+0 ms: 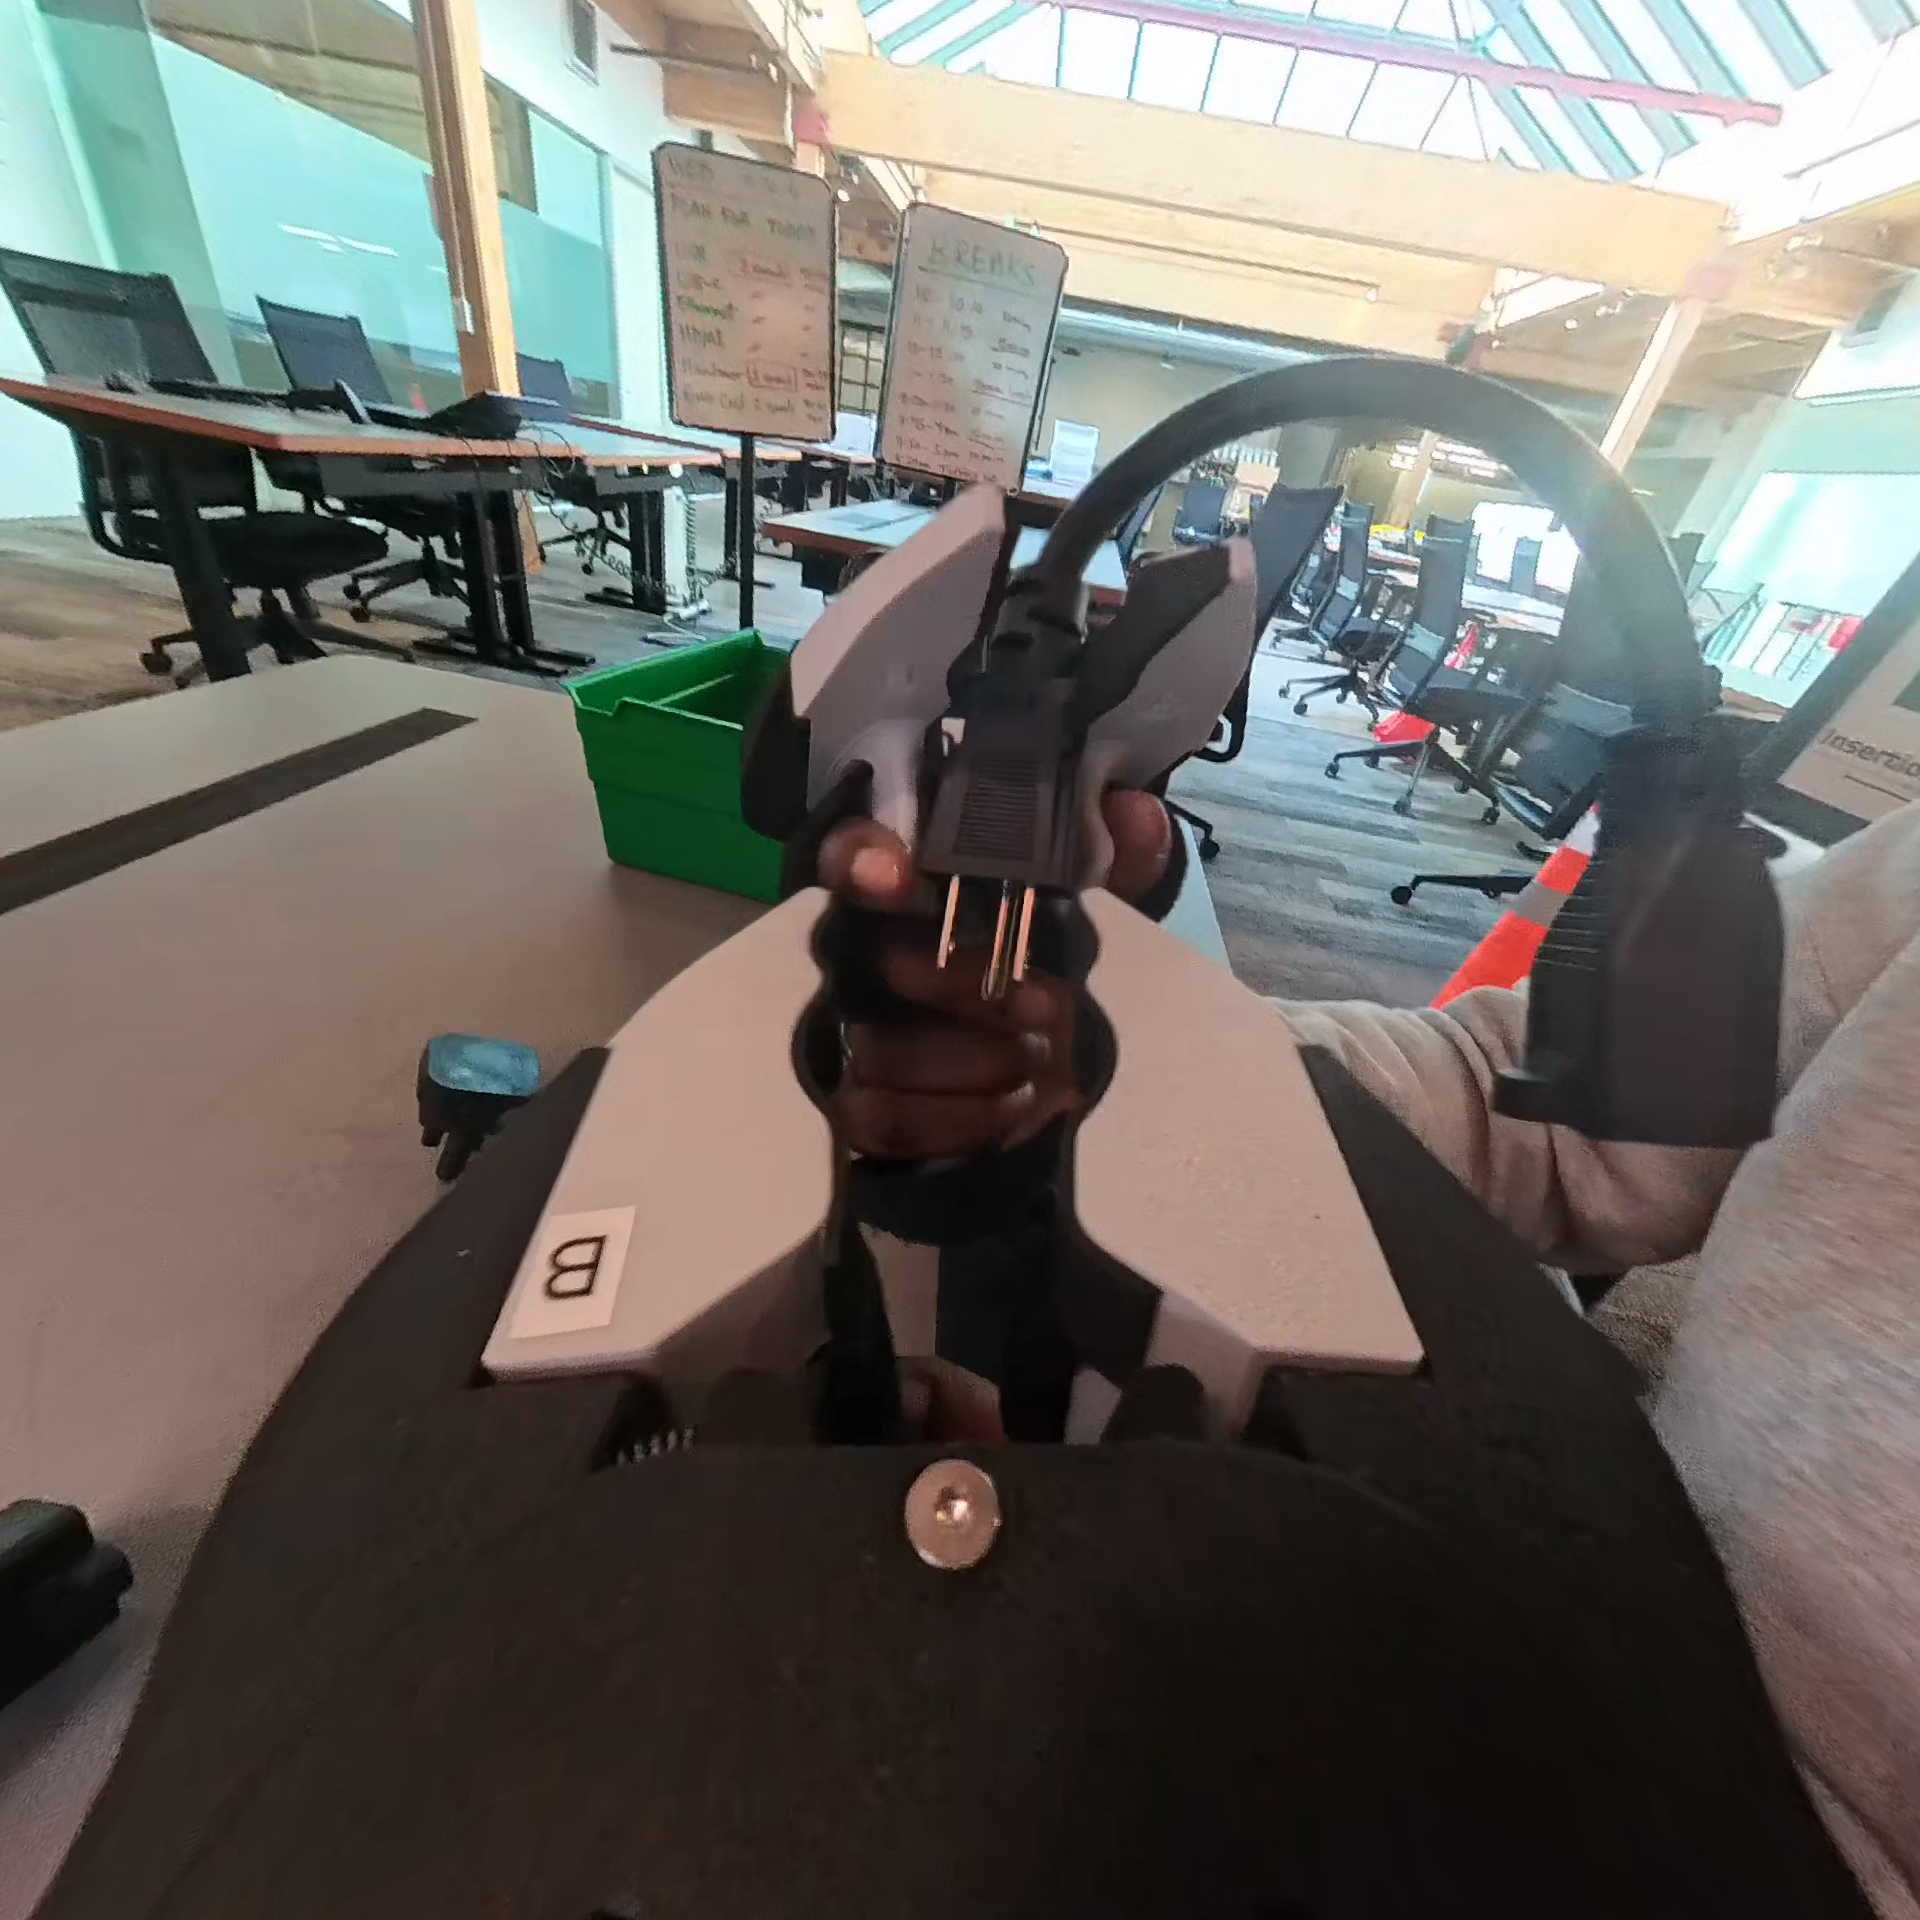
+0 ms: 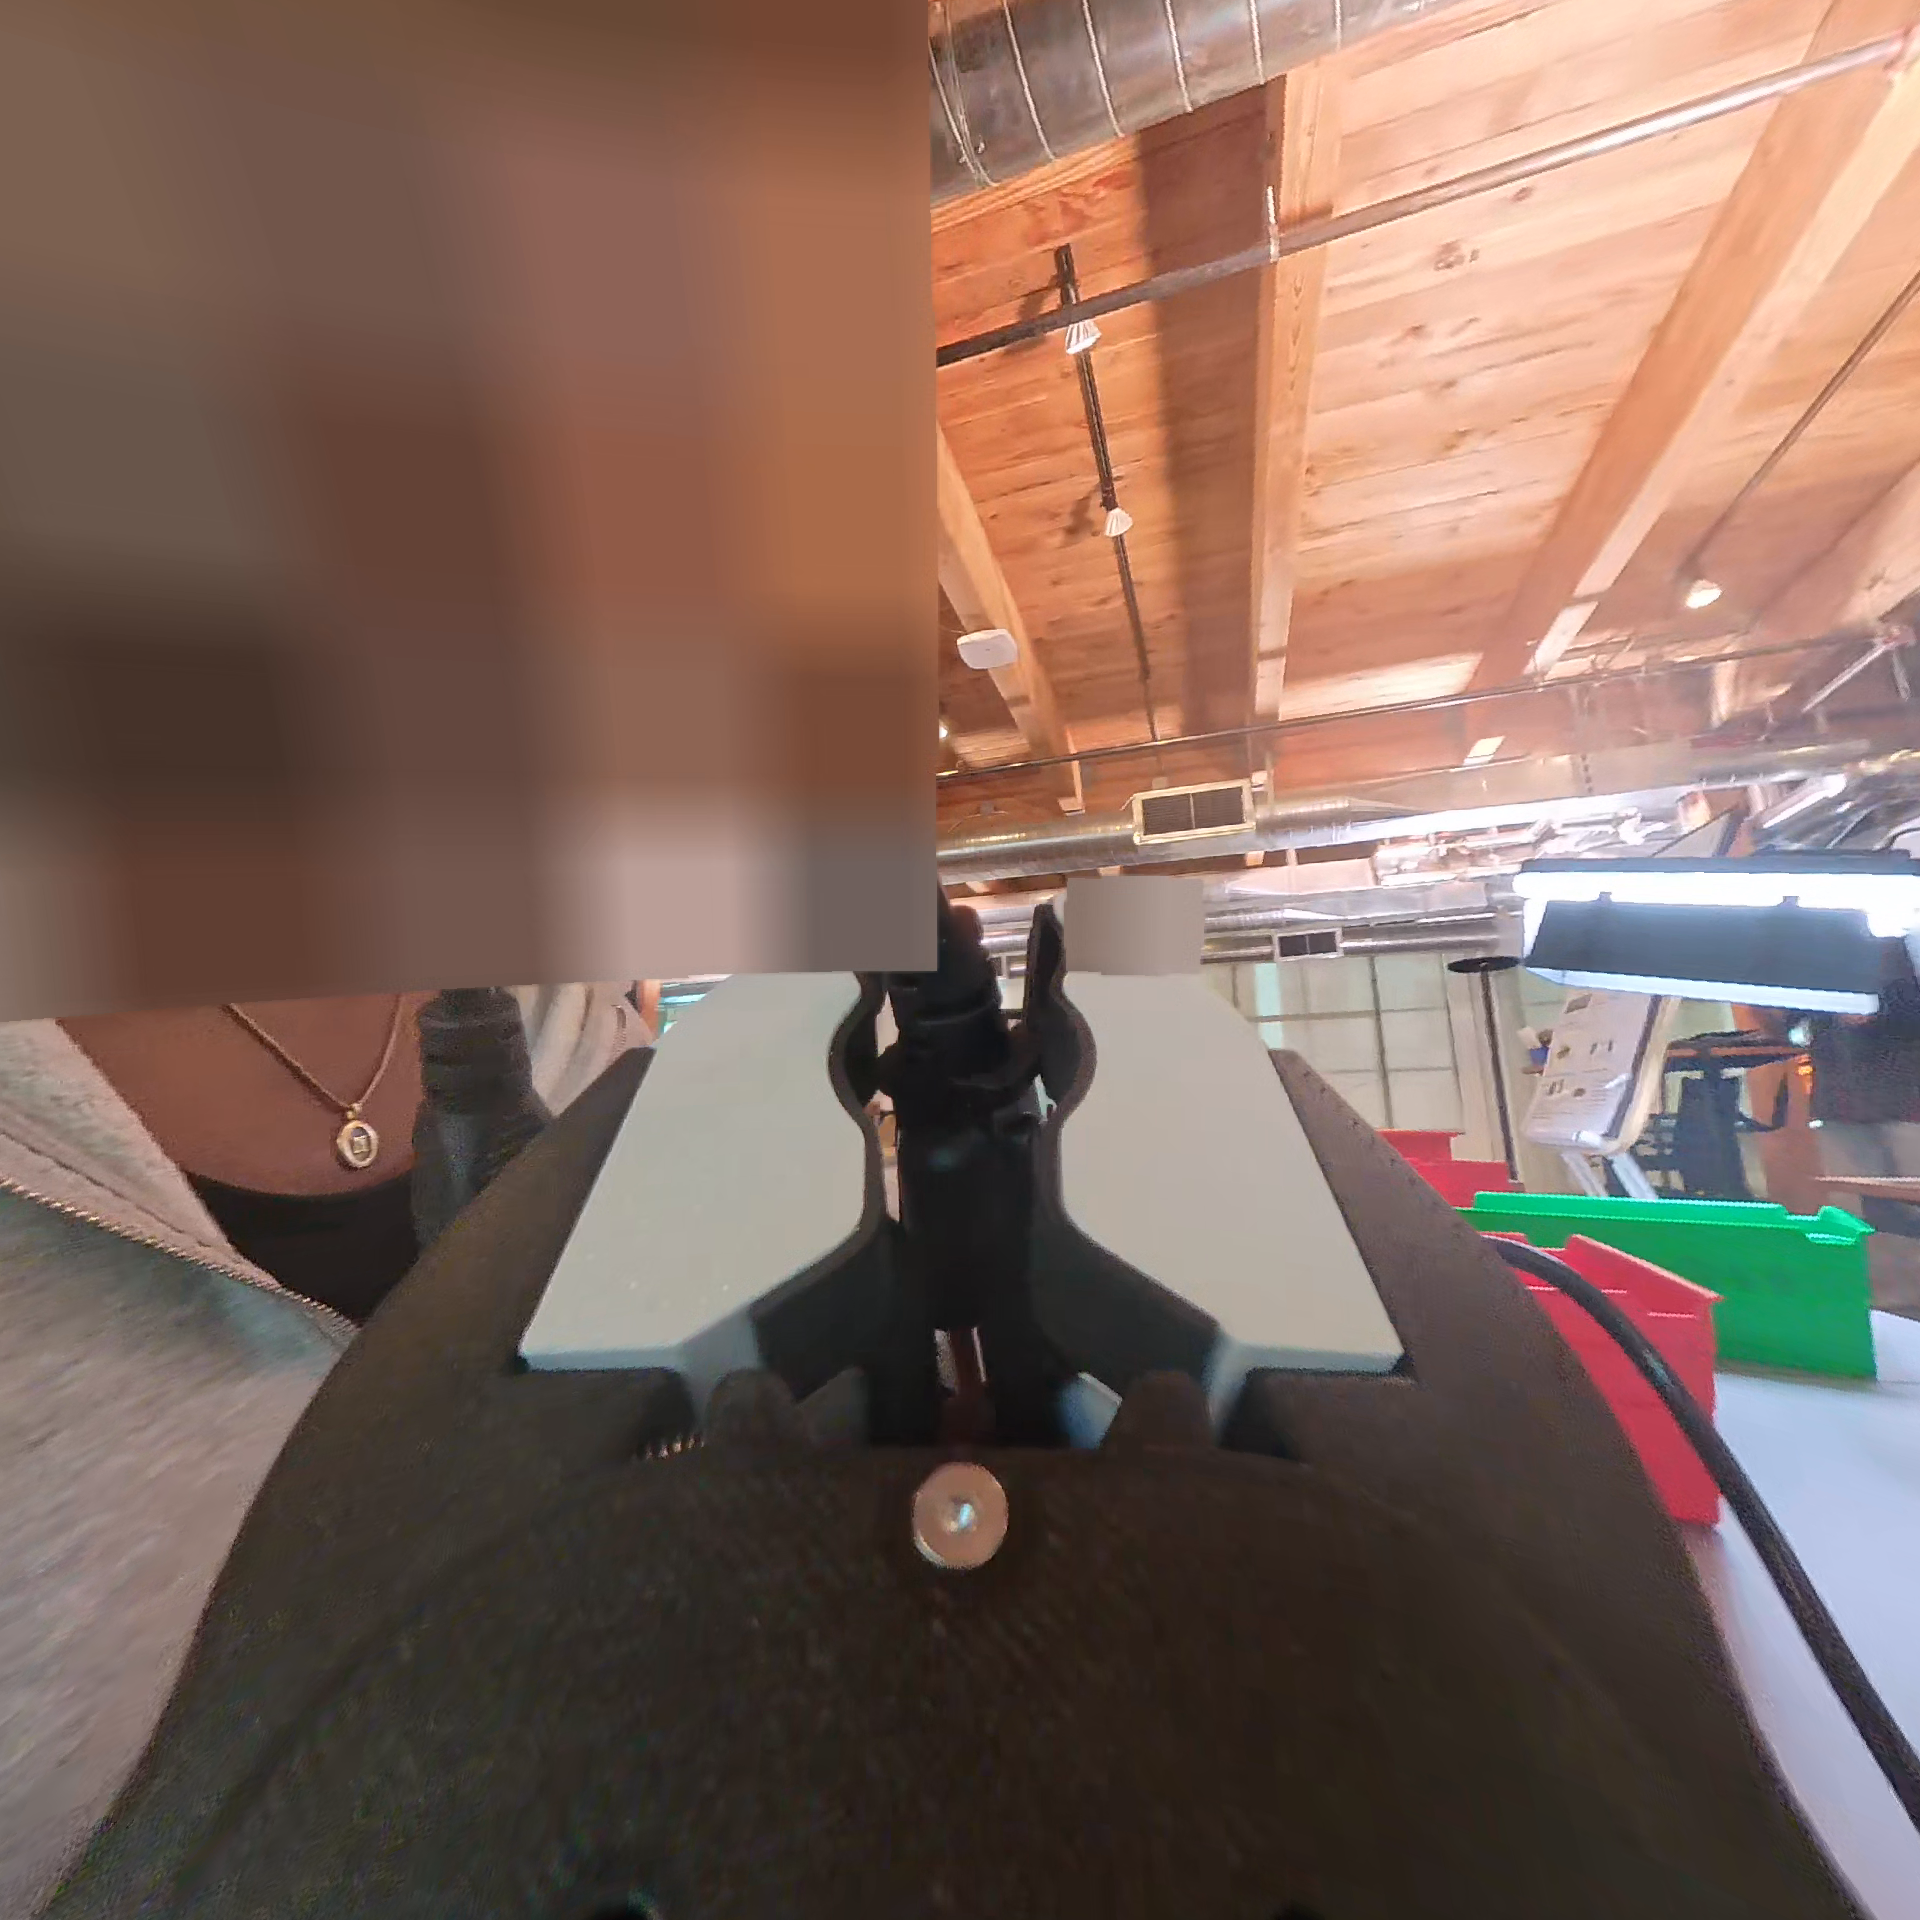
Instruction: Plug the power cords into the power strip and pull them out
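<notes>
My right gripper point(image 1: 1117, 540) stands in front of the left camera with its fingers pointing up. It is shut on a black three-prong plug point(image 1: 992, 795), whose prongs point down toward my left gripper point(image 1: 951, 930). The left gripper is open and empty just below the prongs. The black cord point(image 1: 1455, 400) arcs up and right to a black end connector point(image 1: 1652, 935) hanging by a grey sleeve. In the right wrist view the gripper point(image 2: 961, 997) clamps the plug point(image 2: 956, 1132). No power strip is clearly visible.
The grey table point(image 1: 208, 1039) carries a loose dark plug point(image 1: 473, 1081), green bins point(image 1: 675, 769) and a black object point(image 1: 42, 1579) at its near-left edge. A red bin point(image 2: 1600, 1382), a green bin point(image 2: 1714, 1278) and a black cable point(image 2: 1683, 1455) show on the right. The person point(image 2: 135, 1351) is close. Left tips to right tips: about 7 cm.
</notes>
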A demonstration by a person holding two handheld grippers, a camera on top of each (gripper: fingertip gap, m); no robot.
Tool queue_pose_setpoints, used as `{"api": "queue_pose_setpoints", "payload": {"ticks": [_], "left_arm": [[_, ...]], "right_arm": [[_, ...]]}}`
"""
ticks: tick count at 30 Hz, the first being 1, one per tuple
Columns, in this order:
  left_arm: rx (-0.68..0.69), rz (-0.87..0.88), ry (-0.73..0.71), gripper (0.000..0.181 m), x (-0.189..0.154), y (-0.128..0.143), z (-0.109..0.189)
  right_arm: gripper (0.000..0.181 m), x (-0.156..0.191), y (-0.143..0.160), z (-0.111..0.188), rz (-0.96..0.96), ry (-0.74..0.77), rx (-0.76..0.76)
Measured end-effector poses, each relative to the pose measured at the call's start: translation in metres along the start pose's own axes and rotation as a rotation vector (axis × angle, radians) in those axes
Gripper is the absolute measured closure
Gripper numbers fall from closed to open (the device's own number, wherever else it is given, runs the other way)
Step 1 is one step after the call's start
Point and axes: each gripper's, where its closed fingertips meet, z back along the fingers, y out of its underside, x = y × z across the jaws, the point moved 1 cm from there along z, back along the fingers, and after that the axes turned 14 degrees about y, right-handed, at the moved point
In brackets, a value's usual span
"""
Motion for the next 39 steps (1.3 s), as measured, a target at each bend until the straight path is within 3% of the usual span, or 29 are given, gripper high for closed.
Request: {"api": "queue_pose_setpoints", "payload": {"ticks": [1,2,6,8,13,24,28,35,39], "left_arm": [[0.025,0.011,0.014,0.158,-0.002,0.003,0.000],[0.042,0.024,0.033,0.162,-0.004,0.005,0.001],[0.053,0.052,0.060,0.146,-0.007,0.010,0.001],[0.020,0.034,0.068,0.161,-0.008,0.006,0.002],[0.049,-0.067,0.041,0.165,-0.008,0.003,0.012],[0.379,-0.214,-0.114,0.166,-0.002,0.006,0.069],[0.452,-0.187,-0.105,0.165,-0.006,0.015,0.073],[0.573,-0.166,-0.090,0.165,-0.008,0.029,0.073],[0.590,-0.149,-0.071,0.165,-0.010,0.030,0.073]], "right_arm": [[0.154,0.000,-0.001,0.000,0.019,0.009,-0.009],[0.154,0.001,-0.001,0.000,0.037,0.012,-0.015],[0.154,0.003,0.003,-0.001,0.065,0.008,0.014],[0.154,0.005,0.006,-0.002,0.062,-0.011,0.024],[0.154,-0.001,0.011,-0.002,0.094,0.028,0.067],[0.154,-0.028,0.061,0.004,0.341,0.256,0.600],[0.141,-0.031,0.073,0.006,0.396,0.266,0.681],[0.156,-0.025,0.085,0.011,0.463,0.209,0.770],[0.156,-0.025,0.091,0.015,0.504,0.203,0.827]]}}
